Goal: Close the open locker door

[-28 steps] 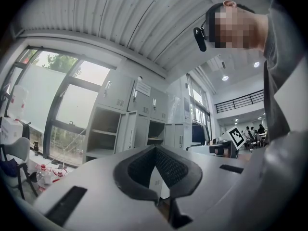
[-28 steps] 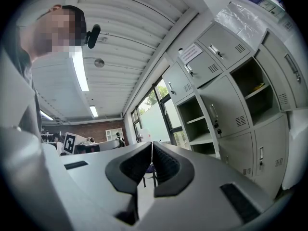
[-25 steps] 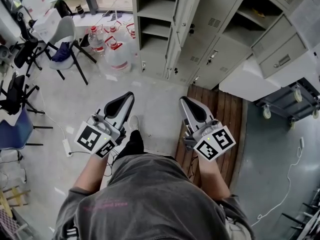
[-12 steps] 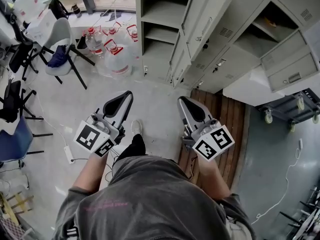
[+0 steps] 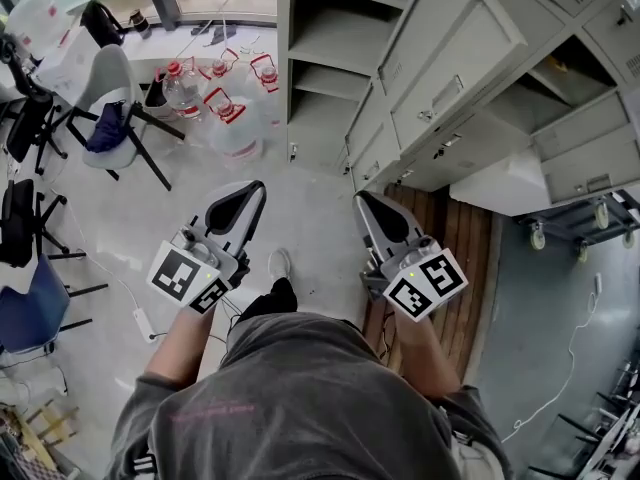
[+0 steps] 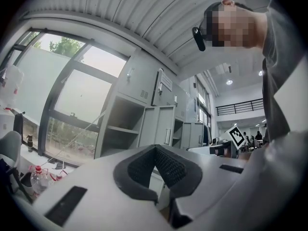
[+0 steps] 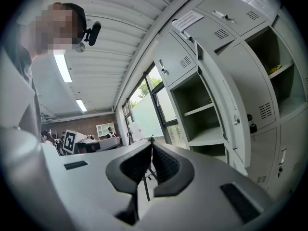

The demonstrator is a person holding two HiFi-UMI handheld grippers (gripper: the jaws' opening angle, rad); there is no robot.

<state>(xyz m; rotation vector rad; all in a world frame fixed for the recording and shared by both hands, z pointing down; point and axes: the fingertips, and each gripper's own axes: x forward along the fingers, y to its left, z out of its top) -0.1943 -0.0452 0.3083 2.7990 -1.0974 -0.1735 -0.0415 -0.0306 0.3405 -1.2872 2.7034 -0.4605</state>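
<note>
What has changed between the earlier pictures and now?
The person has walked toward the lockers: the open locker door now shows larger and nearer. Nothing was taken hold of or let go. The left hand-held gripper and right hand-held gripper stay shut, empty.

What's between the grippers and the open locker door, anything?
Nothing visible. Only bare floor lies between the left gripper, the right gripper and the open locker door. The water jugs stand off to the left, clear of that line.

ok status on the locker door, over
Left gripper and right gripper shut, empty. Locker door open, ahead, untouched. Water jugs on floor left of it.
</note>
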